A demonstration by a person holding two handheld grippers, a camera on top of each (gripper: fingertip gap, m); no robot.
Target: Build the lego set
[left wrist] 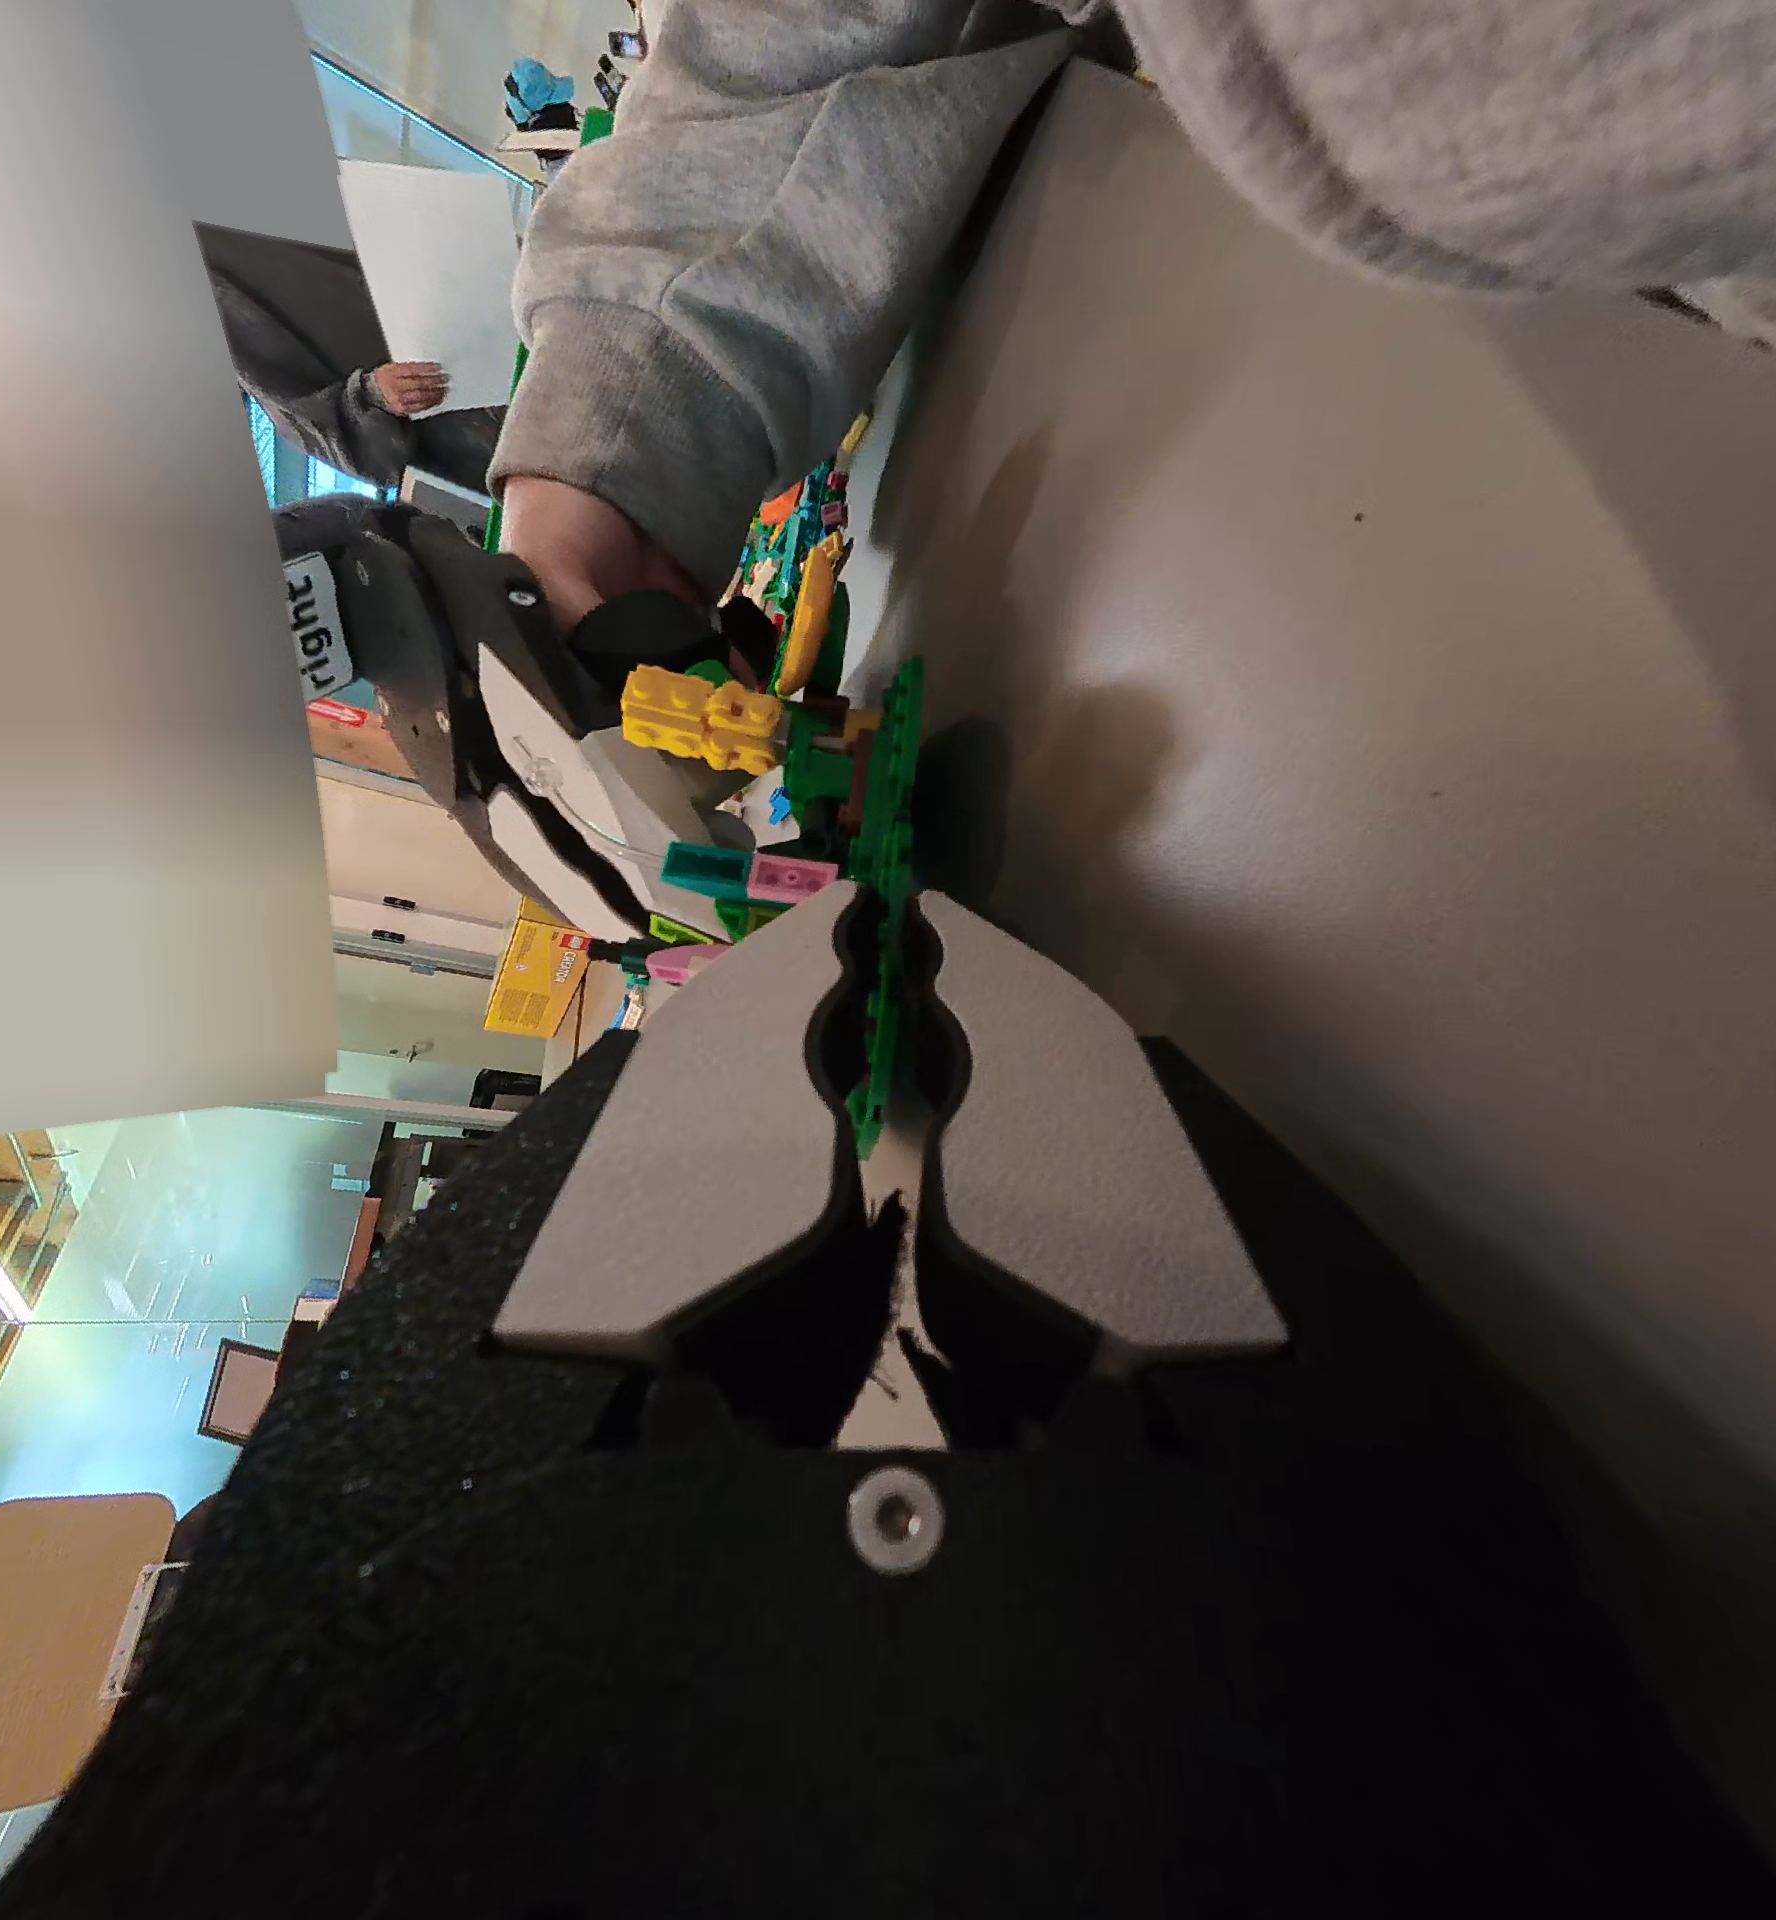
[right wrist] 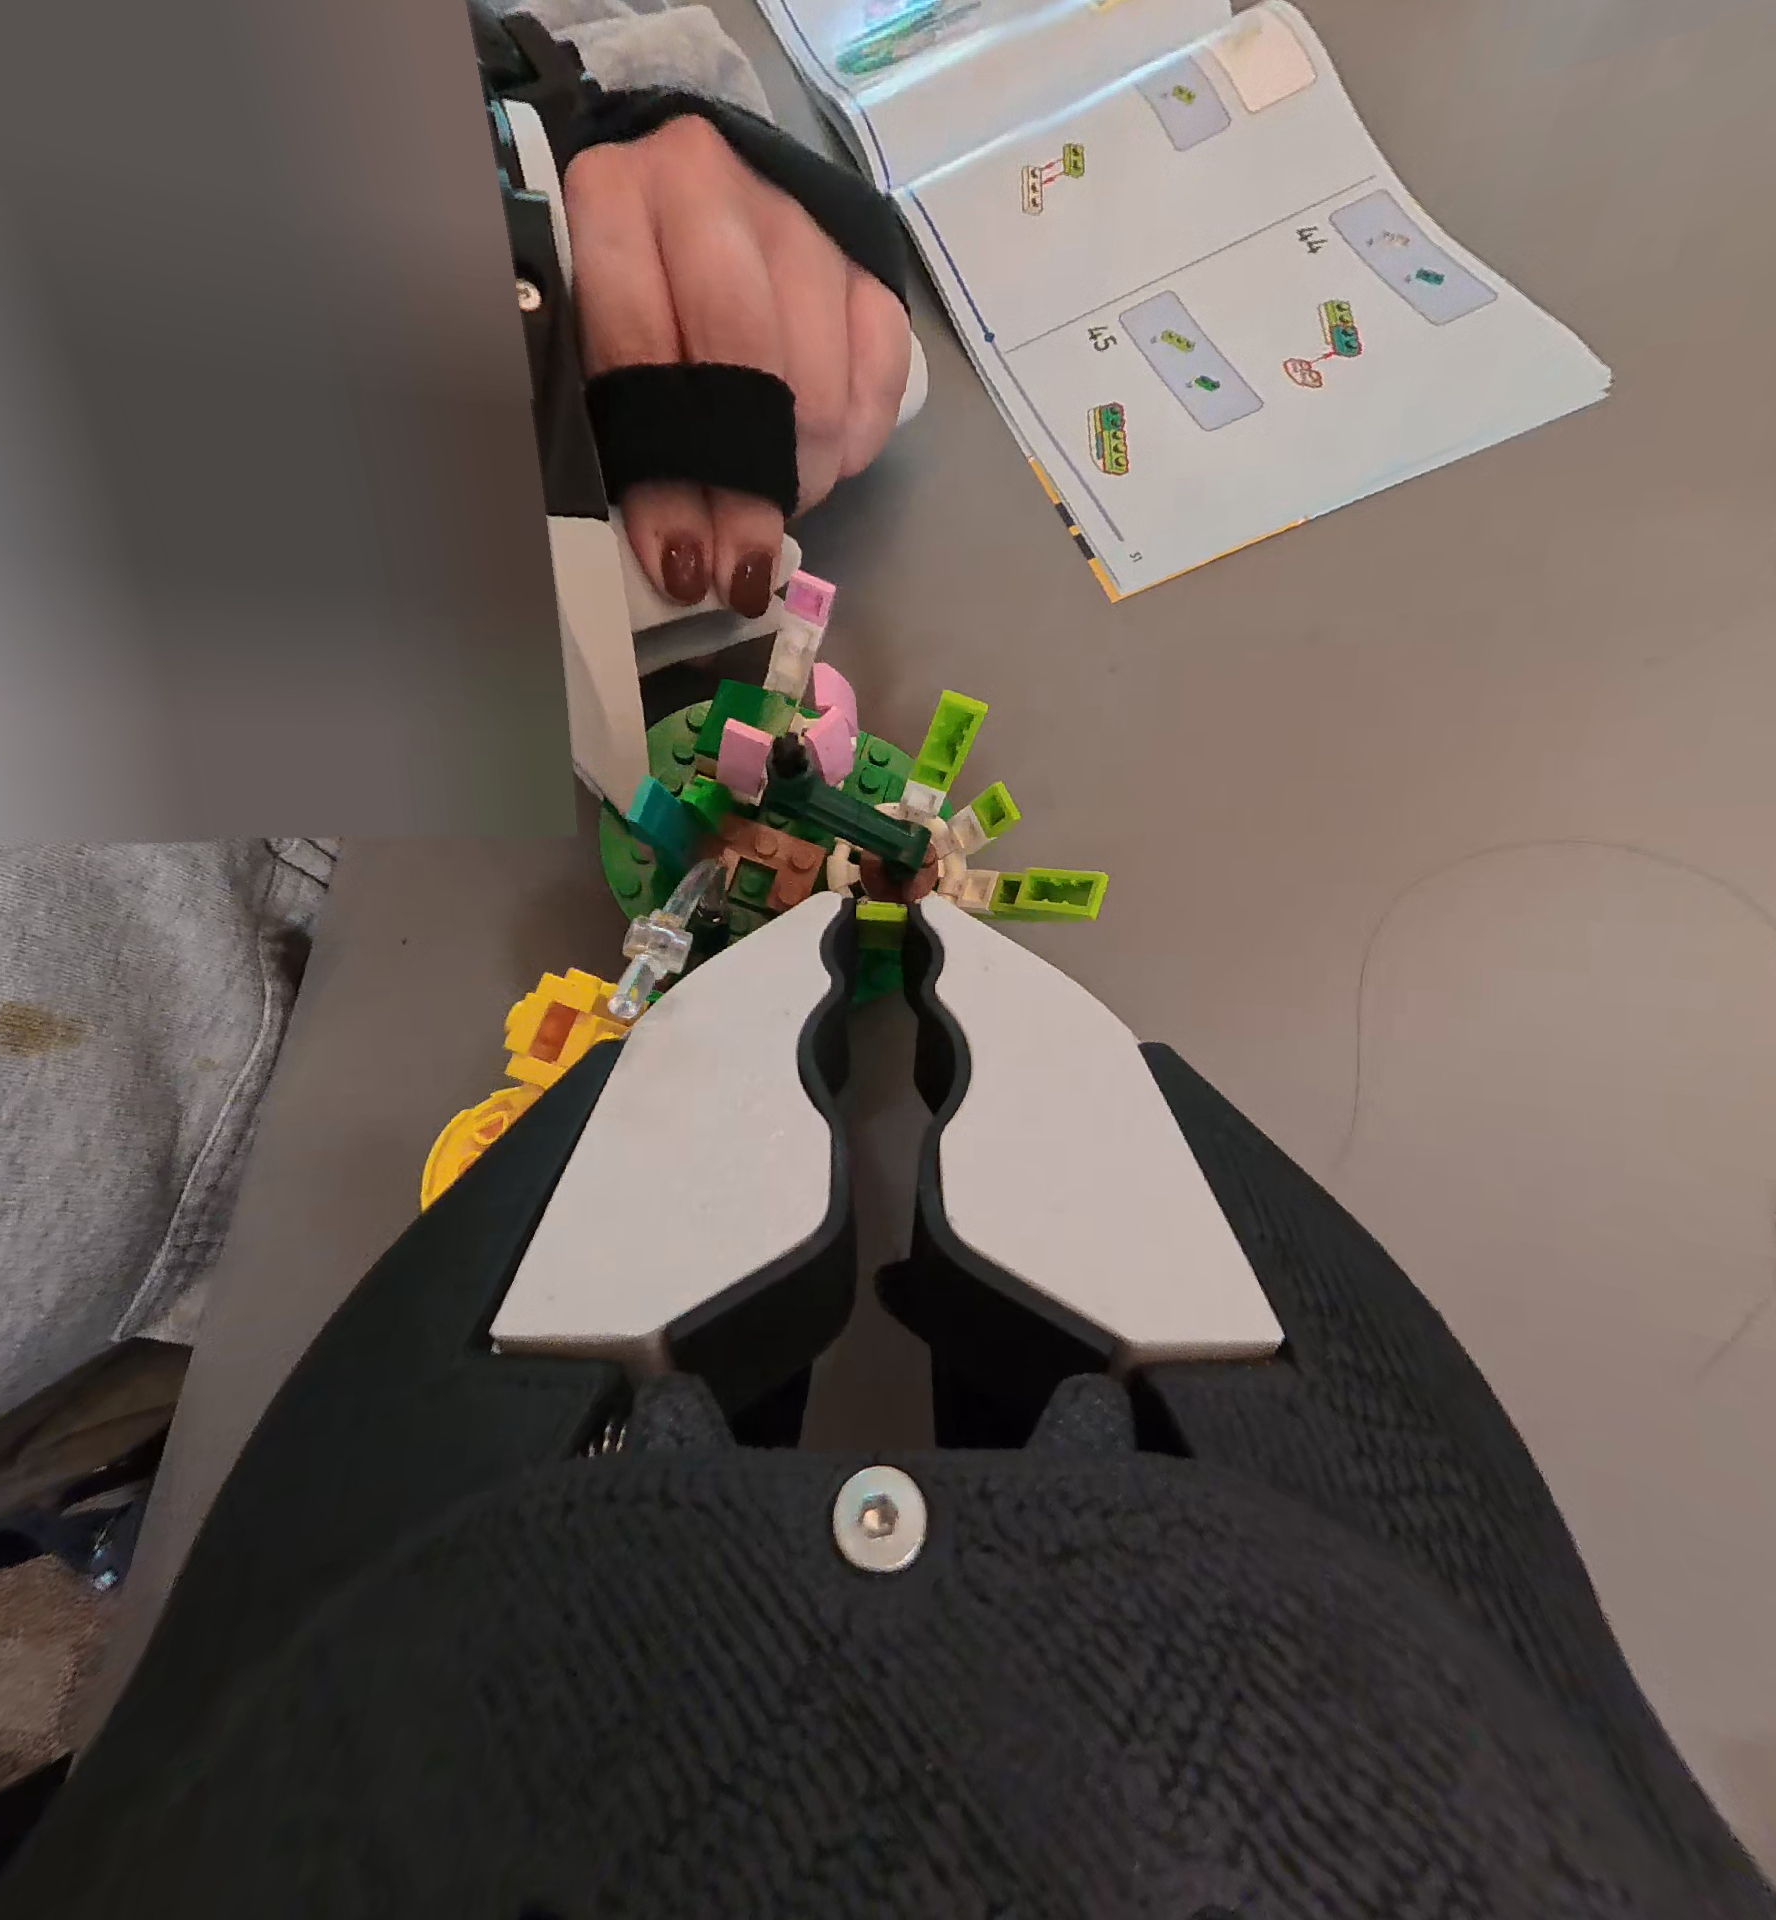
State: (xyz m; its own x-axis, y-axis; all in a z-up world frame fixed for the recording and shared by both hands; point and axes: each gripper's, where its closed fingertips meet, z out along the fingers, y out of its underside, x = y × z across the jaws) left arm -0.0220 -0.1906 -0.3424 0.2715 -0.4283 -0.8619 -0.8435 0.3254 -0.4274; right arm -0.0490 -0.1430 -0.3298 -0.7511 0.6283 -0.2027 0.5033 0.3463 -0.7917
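The lego model [right wrist: 811, 831] stands on the grey bench [right wrist: 1383, 1039] between the 2 tongs. The left tongs [left wrist: 889, 914] are clenched on the edge of its green base plate [left wrist: 889, 831]. The right tongs [right wrist: 882, 914] are nearly closed around a lime-green leaf piece [right wrist: 879, 920] on the model's near side, with the yellow flower [right wrist: 551, 1023] just left of them.
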